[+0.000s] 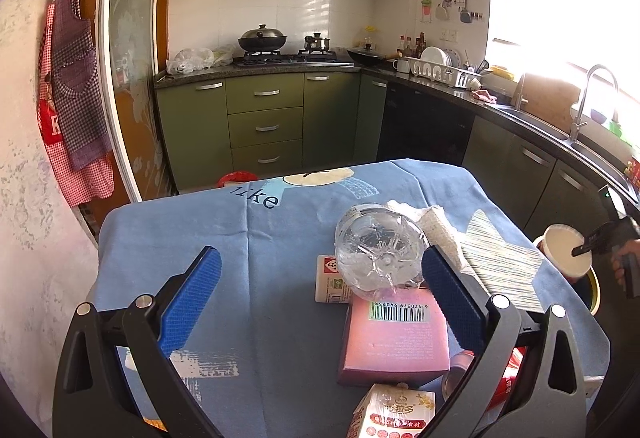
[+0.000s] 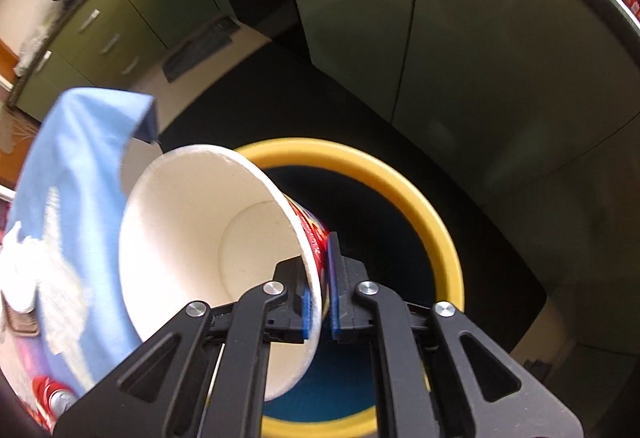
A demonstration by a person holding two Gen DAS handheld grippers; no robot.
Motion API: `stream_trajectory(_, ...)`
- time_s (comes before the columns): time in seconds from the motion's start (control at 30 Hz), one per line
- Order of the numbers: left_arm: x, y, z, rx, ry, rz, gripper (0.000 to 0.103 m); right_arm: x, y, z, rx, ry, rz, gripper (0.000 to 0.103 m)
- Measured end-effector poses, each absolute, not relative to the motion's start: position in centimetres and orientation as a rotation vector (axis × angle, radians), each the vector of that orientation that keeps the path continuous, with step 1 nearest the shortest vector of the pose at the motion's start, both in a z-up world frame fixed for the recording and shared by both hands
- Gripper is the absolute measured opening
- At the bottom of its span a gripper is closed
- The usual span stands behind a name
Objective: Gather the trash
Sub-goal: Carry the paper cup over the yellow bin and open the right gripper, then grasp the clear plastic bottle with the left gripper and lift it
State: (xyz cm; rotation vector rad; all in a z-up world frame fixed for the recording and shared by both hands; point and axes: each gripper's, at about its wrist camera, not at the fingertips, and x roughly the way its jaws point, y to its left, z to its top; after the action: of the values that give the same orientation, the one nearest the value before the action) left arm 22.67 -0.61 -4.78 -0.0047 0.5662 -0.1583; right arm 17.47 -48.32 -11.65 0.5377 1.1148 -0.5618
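Note:
My right gripper [image 2: 320, 298] is shut on the rim of a white paper cup [image 2: 200, 238] with a red printed outside, held tilted above a yellow-rimmed bin [image 2: 420, 198] on the dark floor. The cup [image 1: 566, 250] and the bin's rim [image 1: 596, 290] also show in the left wrist view, past the table's right edge. My left gripper [image 1: 316, 290] is open above the table. A clear plastic bottle [image 1: 380, 254] lies by its right finger [image 1: 452, 302], atop a pink box [image 1: 394, 342]. A small carton [image 1: 390, 414] lies nearer, a white packet [image 1: 330, 280] beside the bottle.
The table has a blue cloth [image 1: 240, 238]. A crumpled white towel [image 1: 436, 226] and a striped cloth [image 1: 500, 262] lie at its right. A red can [image 1: 508, 374] sits near the right finger. Green cabinets [image 1: 264, 126] and a sink counter [image 1: 540, 118] stand beyond.

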Motion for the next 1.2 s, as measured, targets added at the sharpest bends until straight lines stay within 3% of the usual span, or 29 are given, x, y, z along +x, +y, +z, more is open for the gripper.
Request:
stream_trajectory(0.03,22.7,-0.6,-4.8,-0.004,0.568,-0.158,0.099,17.7,-48.3,-11.8,0.520,1.109,-0.582,0.022)
stream_trajectory(0.07,22.8,-0.6,-4.8,0.000,0.573,-0.155,0.099,18.2,-47.9,-11.6,0.506,1.101,-0.591,0.023)
stream_trajectory(0.73,26.0,-5.7,-2.3,0.204,0.690,-0.203,0.099,12.9,-41.7,-9.1,0.452,0.990,-0.376,0.028)
stream_trajectory(1.13,32.4,-6.5,-5.6,0.145,0.936,-0.184,0.099,12.8,-40.8,-9.0,0.429,0.979,-0.343,0.033)
stream_trajectory(1.2,32.7,-6.5,-6.0,0.139,0.940,-0.177,0.096,12.9,-40.5,-9.0,0.423,0.976,-0.342,0.034)
